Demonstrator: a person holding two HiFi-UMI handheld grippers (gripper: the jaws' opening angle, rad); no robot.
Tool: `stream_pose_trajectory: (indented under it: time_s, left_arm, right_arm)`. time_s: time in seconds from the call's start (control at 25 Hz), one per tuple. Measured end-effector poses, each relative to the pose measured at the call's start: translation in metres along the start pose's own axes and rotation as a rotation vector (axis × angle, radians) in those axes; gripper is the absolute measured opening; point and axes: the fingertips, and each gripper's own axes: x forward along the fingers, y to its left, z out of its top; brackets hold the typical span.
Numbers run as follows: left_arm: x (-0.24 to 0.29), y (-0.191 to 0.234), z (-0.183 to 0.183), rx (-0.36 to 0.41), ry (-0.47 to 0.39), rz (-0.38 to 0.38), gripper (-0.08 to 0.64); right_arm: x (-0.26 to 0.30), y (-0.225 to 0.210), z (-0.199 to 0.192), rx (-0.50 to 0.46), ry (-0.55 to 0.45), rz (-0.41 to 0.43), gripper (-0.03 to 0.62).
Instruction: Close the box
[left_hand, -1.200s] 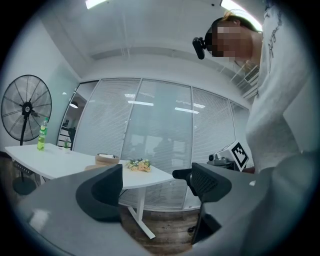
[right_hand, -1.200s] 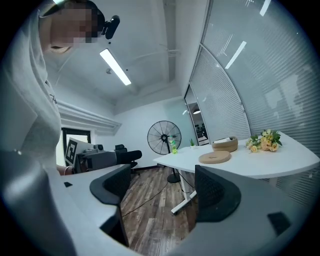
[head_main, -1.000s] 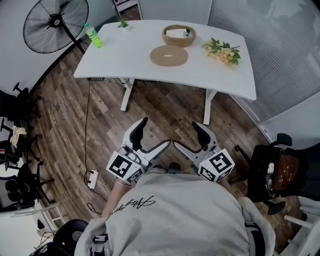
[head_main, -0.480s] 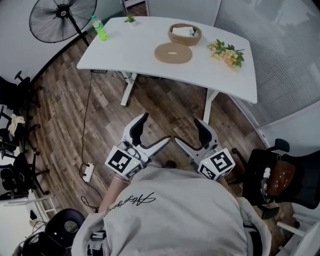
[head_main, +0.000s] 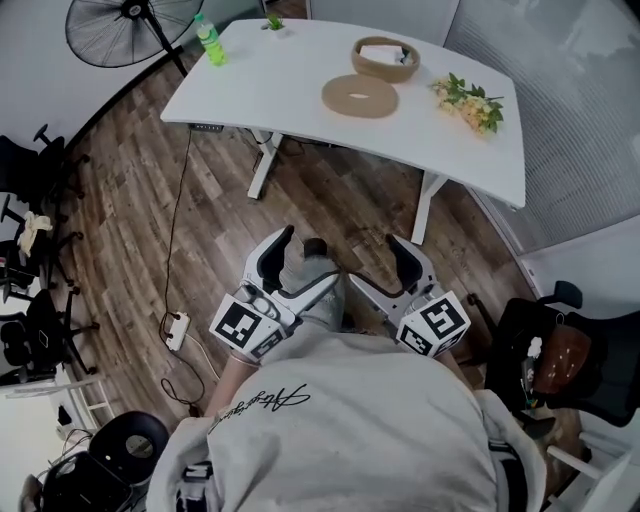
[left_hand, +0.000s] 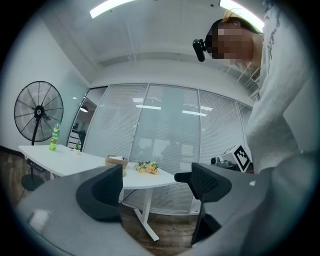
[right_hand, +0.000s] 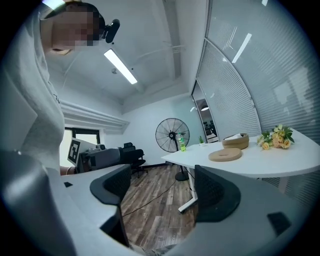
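Note:
A round woven box (head_main: 385, 58) stands open on the white table (head_main: 270, 90), with something white inside it. Its flat round lid (head_main: 360, 96) lies on the table just in front of it. Both also show in the right gripper view, box (right_hand: 236, 141) and lid (right_hand: 225, 155); the left gripper view shows the box (left_hand: 116, 161) far off. My left gripper (head_main: 305, 262) and right gripper (head_main: 378, 265) are held close to the person's chest, well short of the table. Both stand open with nothing between their jaws (left_hand: 155, 185) (right_hand: 162, 187).
On the table lie a bunch of flowers (head_main: 470, 100), a green bottle (head_main: 210, 42) and a small plant (head_main: 273, 20). A standing fan (head_main: 130, 25) is at the far left. Office chairs (head_main: 30, 200) stand left, a dark chair (head_main: 550, 350) right. A power strip (head_main: 180, 330) and cable lie on the wooden floor.
The table has slid up and right in the head view, and the person's leg now shows between the grippers. Both grippers keep their pose and opening.

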Motion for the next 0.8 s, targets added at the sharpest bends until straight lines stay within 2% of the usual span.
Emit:
stream_pose_trajectory:
  time_s: [0.28,0.6,0.8]
  left_arm:
    - [0.027,0.027,0.003,0.020,-0.015,-0.039,0.417]
    - [0.067,0.090,0.008,0.004,-0.029,-0.053,0.417]
    - [0.092,0.126,0.013,0.030,-0.014,-0.065,0.417]
  right_arm:
    - [0.021,-0.026,0.014,-0.036,0.000,-0.043,0.382]
    - [0.073,-0.064,0.033,0.009,-0.036,-0.037,0.382]
    - [0.106,-0.096,0.047,-0.001,-0.048,-0.050,0.382]
